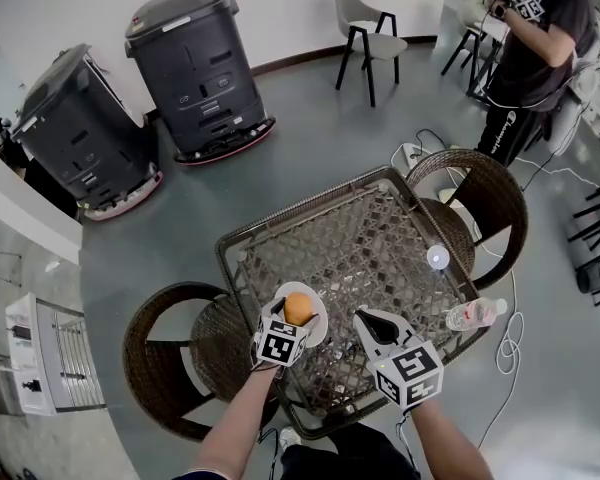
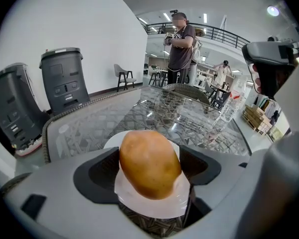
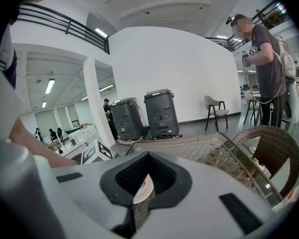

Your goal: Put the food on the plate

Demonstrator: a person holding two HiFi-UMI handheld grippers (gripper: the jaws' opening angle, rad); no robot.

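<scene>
The left gripper point(image 1: 294, 320) was seen clenched on a potato point(image 2: 149, 166), which was held over the white plate point(image 2: 154, 209) at the near edge of the glass-topped wicker table point(image 1: 360, 238). Whether the potato touched the plate could not be told. The placing step was judged nearly done: a short lowering and a parting of the jaws were called for next. Further right, the right gripper point(image 3: 142, 190) was held closed with nothing between its jaws.
</scene>
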